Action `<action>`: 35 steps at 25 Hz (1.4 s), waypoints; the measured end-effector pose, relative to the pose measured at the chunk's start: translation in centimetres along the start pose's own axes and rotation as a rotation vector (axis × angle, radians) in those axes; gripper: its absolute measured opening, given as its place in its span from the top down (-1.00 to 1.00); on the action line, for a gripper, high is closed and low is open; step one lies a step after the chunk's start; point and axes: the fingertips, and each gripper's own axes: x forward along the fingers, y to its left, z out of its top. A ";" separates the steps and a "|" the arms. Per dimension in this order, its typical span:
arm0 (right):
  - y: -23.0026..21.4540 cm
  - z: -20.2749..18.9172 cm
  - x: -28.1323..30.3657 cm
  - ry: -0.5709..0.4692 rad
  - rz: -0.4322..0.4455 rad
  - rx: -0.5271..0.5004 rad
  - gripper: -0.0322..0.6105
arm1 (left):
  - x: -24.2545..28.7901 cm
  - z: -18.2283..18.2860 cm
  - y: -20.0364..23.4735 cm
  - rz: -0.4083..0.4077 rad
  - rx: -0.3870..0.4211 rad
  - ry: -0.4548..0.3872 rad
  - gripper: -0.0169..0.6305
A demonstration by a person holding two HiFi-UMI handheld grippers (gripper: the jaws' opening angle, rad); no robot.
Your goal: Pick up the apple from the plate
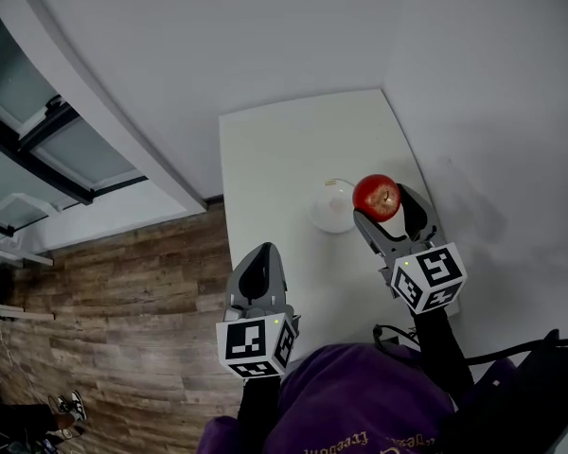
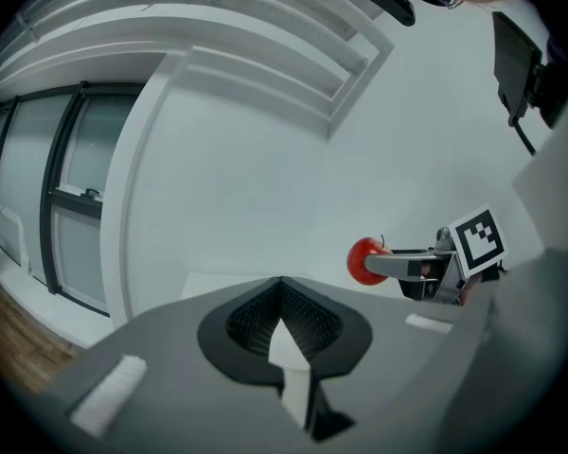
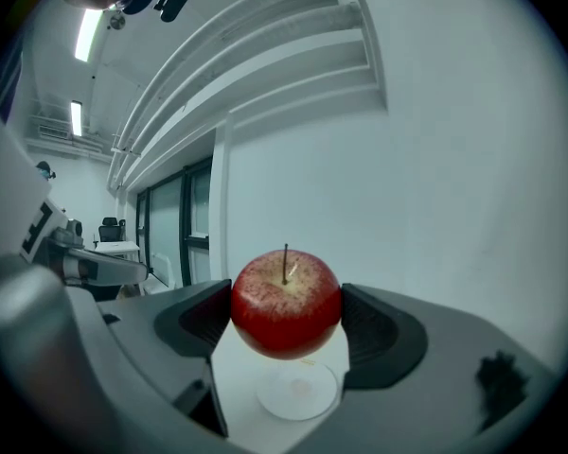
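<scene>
A red apple (image 1: 376, 196) with its stem up hangs above the white table (image 1: 275, 159), and my right gripper (image 1: 388, 208) is shut on it, one jaw on each side. In the right gripper view the apple (image 3: 286, 302) fills the gap between the jaws, with the small white plate (image 3: 297, 393) bare below it. The plate (image 1: 333, 206) lies just left of the apple in the head view. My left gripper (image 1: 258, 274) stays at the table's near left edge, jaws shut on nothing; its view shows the apple (image 2: 364, 260) off to the right.
The narrow white table stands in a corner, with white walls (image 1: 492, 112) behind and to the right. A wood floor (image 1: 114, 301) lies to the left, with windows (image 1: 66, 149) beyond. A person's purple sleeve (image 1: 360, 405) fills the bottom of the head view.
</scene>
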 end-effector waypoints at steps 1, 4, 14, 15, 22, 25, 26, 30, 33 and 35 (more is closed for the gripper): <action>0.0 0.4 -0.3 -0.012 -0.003 0.002 -0.21 | -0.1 0.2 -0.1 -0.001 0.000 -0.005 0.93; -0.1 1.5 -0.7 -0.044 -0.007 0.014 -0.21 | 0.0 0.7 -0.3 -0.007 0.001 -0.014 0.93; 0.3 4.4 -1.6 -0.151 0.005 0.041 -0.21 | 0.0 2.3 -0.8 -0.024 0.015 -0.045 0.93; 0.2 4.7 -1.7 -0.164 0.006 0.039 -0.21 | 0.0 2.3 -0.9 -0.025 0.018 -0.047 0.93; -0.2 4.8 -1.8 -0.176 0.012 0.031 -0.21 | 0.3 2.5 -1.5 -0.023 0.025 -0.052 0.93; -0.3 4.7 -1.8 -0.172 0.014 0.028 -0.21 | 0.3 2.5 -1.7 -0.020 0.027 -0.054 0.93; -0.4 4.7 -1.8 -0.173 0.016 0.027 -0.21 | 0.3 2.5 -1.8 -0.019 0.028 -0.054 0.93; -0.5 4.6 -1.7 -0.173 0.021 0.024 -0.21 | 0.4 2.4 -1.9 -0.016 0.031 -0.055 0.93; -0.5 4.6 -1.5 -0.174 0.024 0.024 -0.21 | 0.5 2.5 -1.9 -0.012 0.030 -0.057 0.93; -0.5 4.8 -1.6 -0.179 0.024 0.025 -0.21 | 0.3 2.6 -1.8 -0.008 0.029 -0.060 0.93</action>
